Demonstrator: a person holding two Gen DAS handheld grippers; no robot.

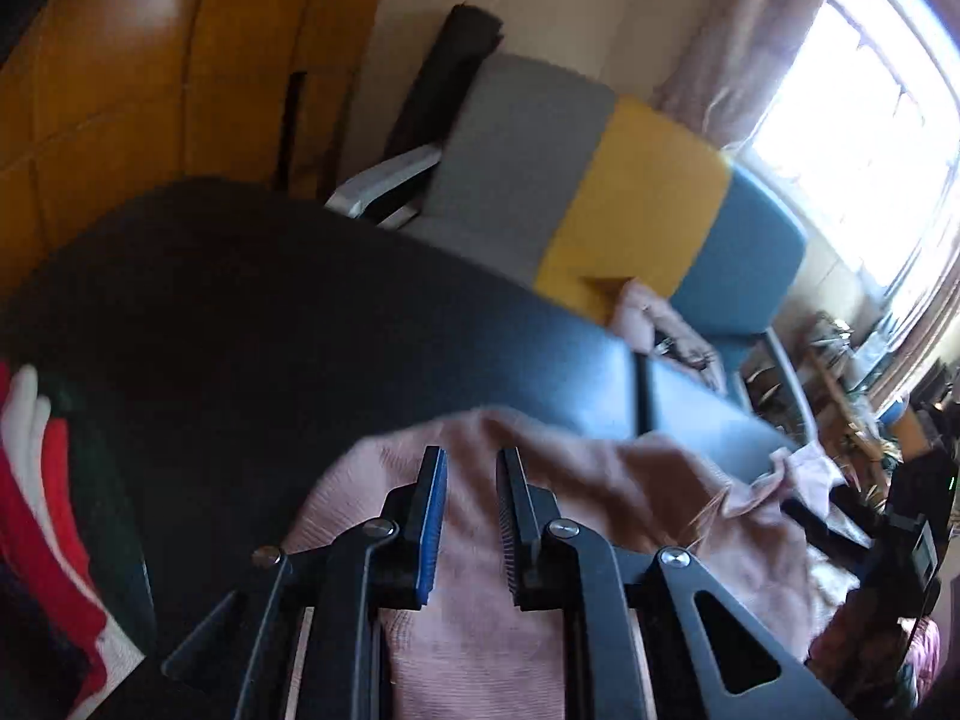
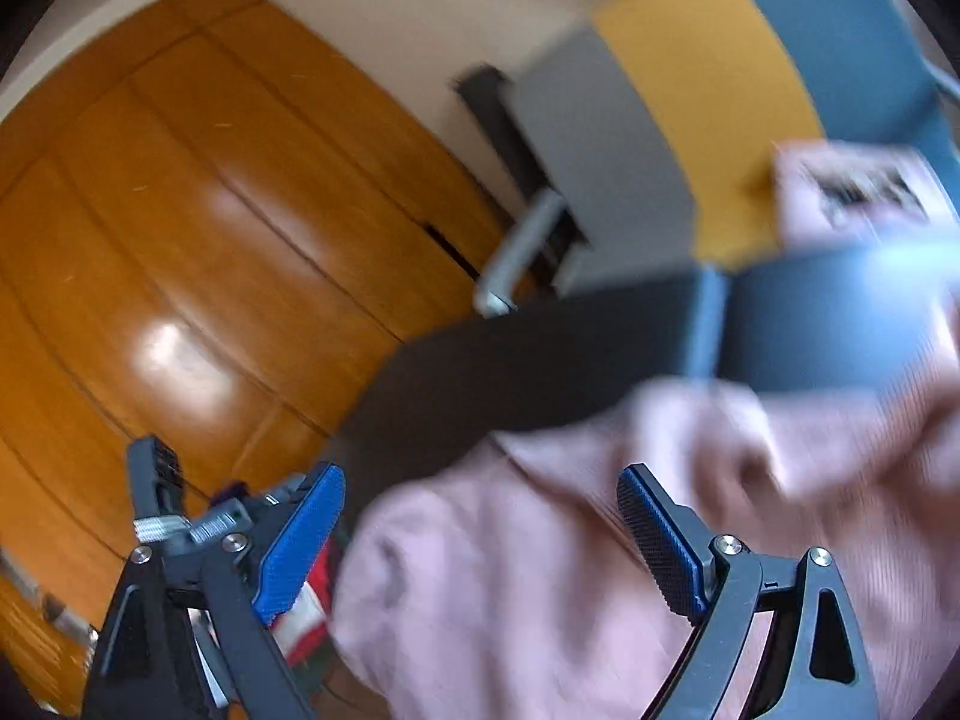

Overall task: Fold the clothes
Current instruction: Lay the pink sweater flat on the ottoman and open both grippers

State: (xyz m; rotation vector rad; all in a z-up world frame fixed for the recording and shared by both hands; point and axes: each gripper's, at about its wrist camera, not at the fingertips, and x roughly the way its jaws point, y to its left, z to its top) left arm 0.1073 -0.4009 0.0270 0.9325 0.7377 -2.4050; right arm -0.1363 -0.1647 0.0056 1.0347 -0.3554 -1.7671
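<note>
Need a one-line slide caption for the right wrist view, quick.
Right gripper, jaws wide open, poised over a pink garment on the dark table, wooden doors behind.

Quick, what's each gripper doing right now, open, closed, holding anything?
Left gripper: open with a narrow gap above the pink garment, gripping nothing.
Right gripper: wide open, empty.

Strong daylight comes from the window (image 1: 864, 138), which is overexposed. My right view is much blurred by motion, with glare spots on the wooden door (image 2: 180, 348). Both views bend at the edges, with dark corners.
</note>
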